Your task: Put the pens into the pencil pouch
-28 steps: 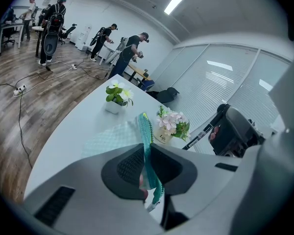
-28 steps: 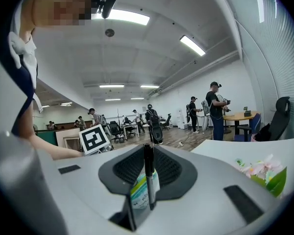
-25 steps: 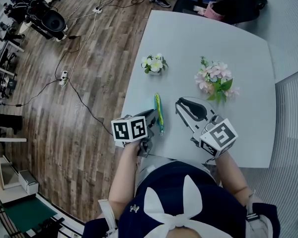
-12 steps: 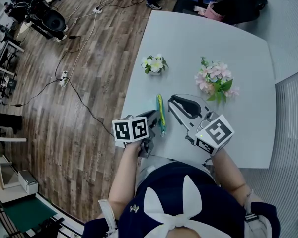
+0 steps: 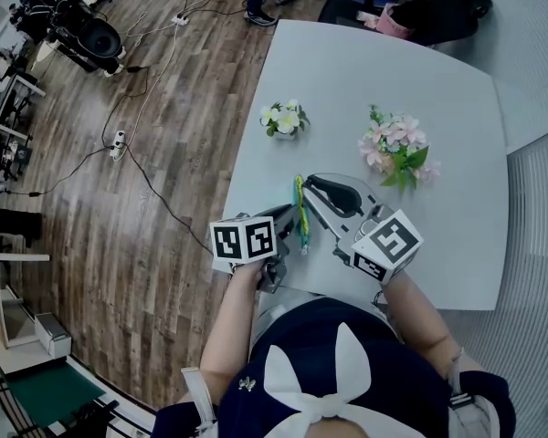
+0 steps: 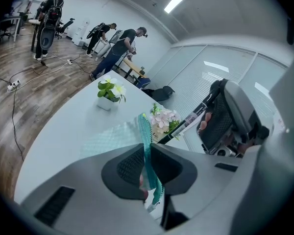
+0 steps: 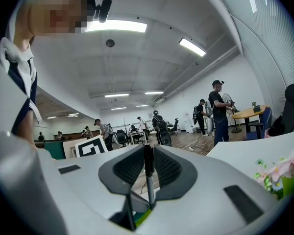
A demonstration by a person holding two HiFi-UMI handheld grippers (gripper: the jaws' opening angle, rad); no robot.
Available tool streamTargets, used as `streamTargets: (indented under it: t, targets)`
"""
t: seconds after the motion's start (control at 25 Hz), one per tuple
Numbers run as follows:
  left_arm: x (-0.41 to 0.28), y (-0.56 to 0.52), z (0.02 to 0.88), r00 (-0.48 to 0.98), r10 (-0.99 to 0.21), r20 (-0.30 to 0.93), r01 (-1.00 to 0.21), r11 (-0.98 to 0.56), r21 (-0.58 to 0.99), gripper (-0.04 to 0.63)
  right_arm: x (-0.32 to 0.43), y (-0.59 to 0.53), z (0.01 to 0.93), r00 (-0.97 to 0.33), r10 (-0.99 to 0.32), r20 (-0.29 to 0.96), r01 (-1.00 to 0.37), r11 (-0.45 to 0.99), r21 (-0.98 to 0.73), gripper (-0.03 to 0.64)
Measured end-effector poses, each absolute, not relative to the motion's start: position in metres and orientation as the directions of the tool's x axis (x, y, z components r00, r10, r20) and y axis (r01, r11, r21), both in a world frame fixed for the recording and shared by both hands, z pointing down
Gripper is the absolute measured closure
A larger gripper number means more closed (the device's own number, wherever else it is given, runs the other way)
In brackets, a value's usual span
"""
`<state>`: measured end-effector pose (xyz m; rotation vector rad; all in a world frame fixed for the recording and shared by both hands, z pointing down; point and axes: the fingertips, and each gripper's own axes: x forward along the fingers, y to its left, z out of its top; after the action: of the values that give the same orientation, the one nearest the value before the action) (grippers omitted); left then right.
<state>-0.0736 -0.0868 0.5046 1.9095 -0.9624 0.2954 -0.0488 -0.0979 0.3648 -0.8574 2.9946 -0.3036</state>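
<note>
A teal mesh pencil pouch (image 5: 299,210) hangs upright near the table's front left edge, its rim pinched by my left gripper (image 5: 281,217). In the left gripper view the jaws (image 6: 146,155) are shut on the pouch (image 6: 143,131) and its zipper edge rises between them. My right gripper (image 5: 316,188) is shut on a black pen and points left, with its tips right beside the pouch. The left gripper view shows the pen (image 6: 186,125) slanting down toward the pouch top. In the right gripper view the pen (image 7: 148,168) stands between the pads of that gripper (image 7: 148,153).
A small pot of white flowers (image 5: 284,119) and a pink bouquet (image 5: 397,149) stand further back on the grey table (image 5: 438,89). Black bags (image 5: 438,12) lie at its far end. Wooden floor with cables (image 5: 137,108) lies left of the table edge. People stand in the background.
My right gripper has moved left with the pen, from well right of the pouch to right beside it. The left gripper and pouch have hardly shifted.
</note>
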Motion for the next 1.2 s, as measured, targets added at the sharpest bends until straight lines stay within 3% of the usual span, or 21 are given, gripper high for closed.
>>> streamTargets:
  t: [1.2]
  targets:
    - [-0.077, -0.087, 0.503, 0.661, -0.504, 0.555, -0.722, -0.228, 0.653, 0.541, -0.046, -0.083, 0.446, -0.803, -0.514, 0.302, -0.559, 0.825, -0.082, 0.554]
